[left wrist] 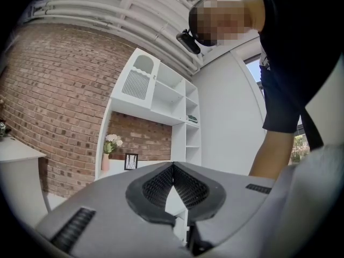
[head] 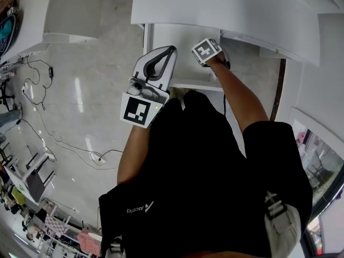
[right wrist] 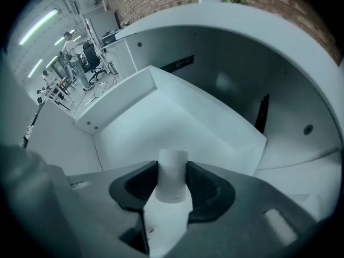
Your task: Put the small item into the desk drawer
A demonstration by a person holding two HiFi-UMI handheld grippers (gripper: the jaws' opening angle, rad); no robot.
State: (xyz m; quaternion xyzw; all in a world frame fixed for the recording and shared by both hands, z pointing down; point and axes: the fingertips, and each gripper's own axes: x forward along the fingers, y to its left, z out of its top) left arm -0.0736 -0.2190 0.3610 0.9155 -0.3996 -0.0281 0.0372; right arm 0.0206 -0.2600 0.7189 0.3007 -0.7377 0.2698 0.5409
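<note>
**Q:** State of the right hand-held gripper [right wrist: 172,168]?

**A:** Clamped on the small item [right wrist: 171,198], a white piece whose round neck stands out past the jaw tips. The open drawer [right wrist: 161,128] lies directly ahead of the jaws.

**Q:** And the left hand-held gripper [left wrist: 173,168]?

**A:** Jaw tips together, nothing between them. It is held back from the drawer, beside the right one.

Office-type open workspace: brick wall [left wrist: 48,90], white shelving unit [left wrist: 161,95] with flower vase [left wrist: 110,150], white desk [head: 215,4], loose cables [head: 54,138] on glossy floor [head: 97,106], office chair [right wrist: 88,58], ceiling strip lights [right wrist: 40,26].
</note>
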